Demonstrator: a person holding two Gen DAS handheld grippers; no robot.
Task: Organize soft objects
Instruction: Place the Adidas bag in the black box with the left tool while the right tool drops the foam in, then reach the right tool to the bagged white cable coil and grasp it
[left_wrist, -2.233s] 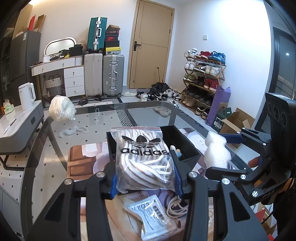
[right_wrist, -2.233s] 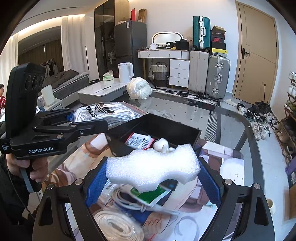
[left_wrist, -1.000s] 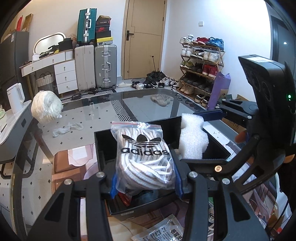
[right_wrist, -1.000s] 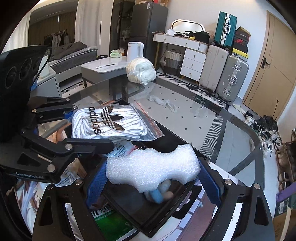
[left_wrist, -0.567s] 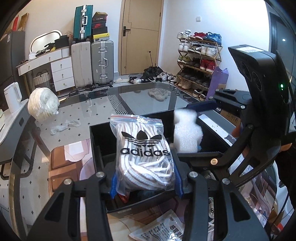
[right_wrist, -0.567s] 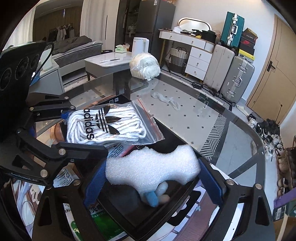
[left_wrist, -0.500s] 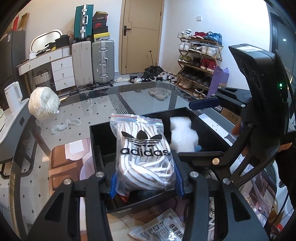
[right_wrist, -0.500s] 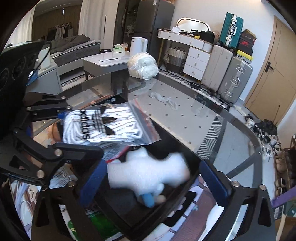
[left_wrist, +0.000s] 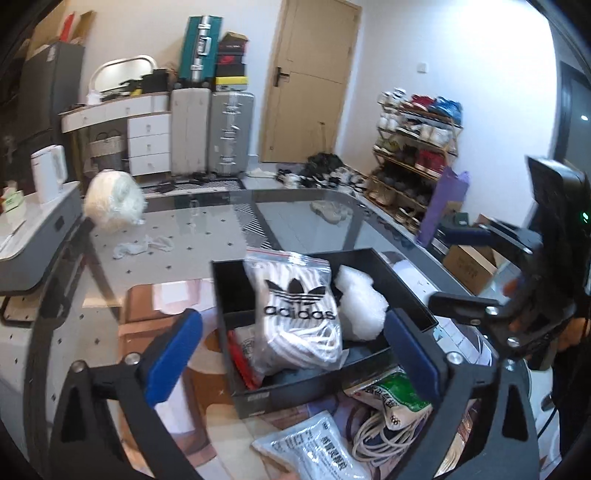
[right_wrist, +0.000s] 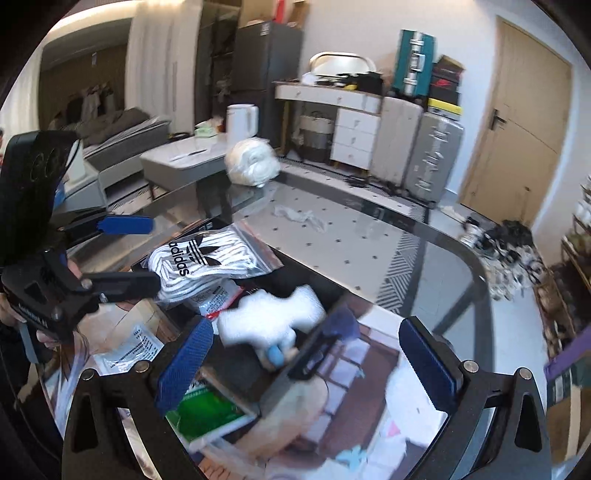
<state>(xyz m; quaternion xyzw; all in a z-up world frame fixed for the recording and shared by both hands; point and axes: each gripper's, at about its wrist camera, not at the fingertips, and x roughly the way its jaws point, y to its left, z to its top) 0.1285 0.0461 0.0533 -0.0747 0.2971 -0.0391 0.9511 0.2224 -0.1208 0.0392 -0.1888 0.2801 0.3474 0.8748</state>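
A zip bag of white laces printed "adidas" (left_wrist: 295, 310) lies in the black bin (left_wrist: 314, 391), leaning on a white foam piece (left_wrist: 360, 310). My left gripper (left_wrist: 291, 321) hangs just in front of the bin. Its jaws are opening, and its blue pads stand far off either side of the bag without touching it. In the right wrist view the foam piece (right_wrist: 269, 317) rests in the bin (right_wrist: 317, 347) beside the bag (right_wrist: 210, 258). My right gripper (right_wrist: 304, 330) is open over the bin's near corner and holds nothing. Each gripper shows in the other's view: left gripper (right_wrist: 151, 254), right gripper (left_wrist: 447, 266).
The bin stands on a glass table (left_wrist: 207, 229). In front of it lie a printed white packet (left_wrist: 314, 446), a green packet (left_wrist: 395, 395) and coiled cords (left_wrist: 373, 432). A white yarn bundle (left_wrist: 112, 201) and a small white rag (left_wrist: 142, 245) lie at the far left.
The right gripper let the foam drop into the bin. Then the left gripper opened and released the adidas bag there. Both grippers drew back and rose a little.
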